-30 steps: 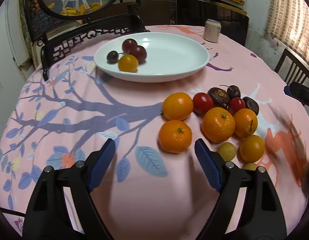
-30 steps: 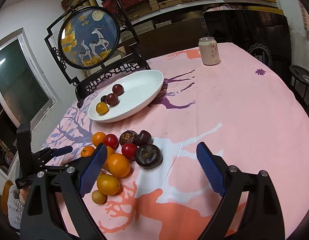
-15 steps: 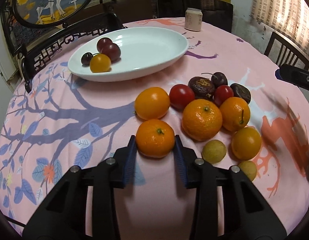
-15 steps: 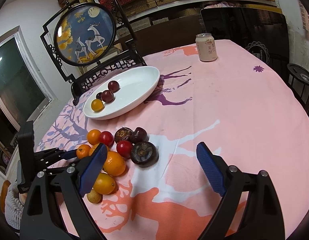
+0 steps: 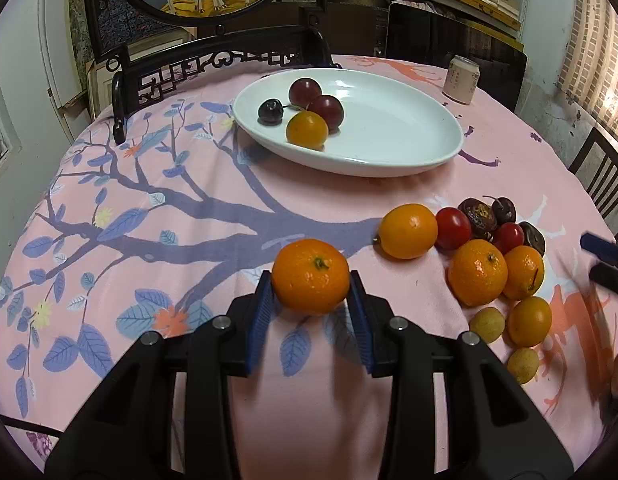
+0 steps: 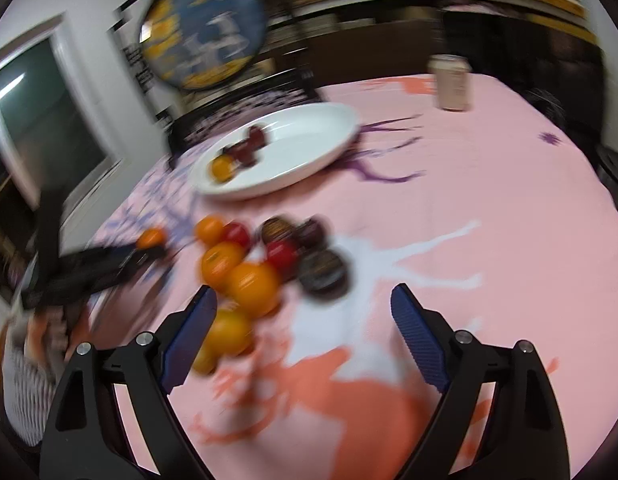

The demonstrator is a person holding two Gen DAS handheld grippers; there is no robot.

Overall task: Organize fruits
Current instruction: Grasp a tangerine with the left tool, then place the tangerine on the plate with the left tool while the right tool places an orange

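Observation:
My left gripper (image 5: 311,294) is shut on an orange mandarin (image 5: 311,276) and holds it above the pink tablecloth, left of the fruit pile. The pile (image 5: 481,256) has oranges, red tomatoes, dark plums and small yellow fruits. A white oval plate (image 5: 389,136) behind holds two plums, a cherry and a small orange. My right gripper (image 6: 305,336) is open and empty, low over the cloth by the pile's near edge (image 6: 245,284). The right wrist view is blurred; the left gripper with its mandarin (image 6: 151,237) shows at the left there.
A drink can (image 5: 462,79) stands behind the plate at the right. A dark carved chair back (image 5: 213,68) and a round deer screen stand at the table's far edge. Another chair (image 5: 601,176) is at the right.
My left gripper closed on the mandarin, then lifted it up and left, away from the pile. My right gripper moved in closer to the pile, still open.

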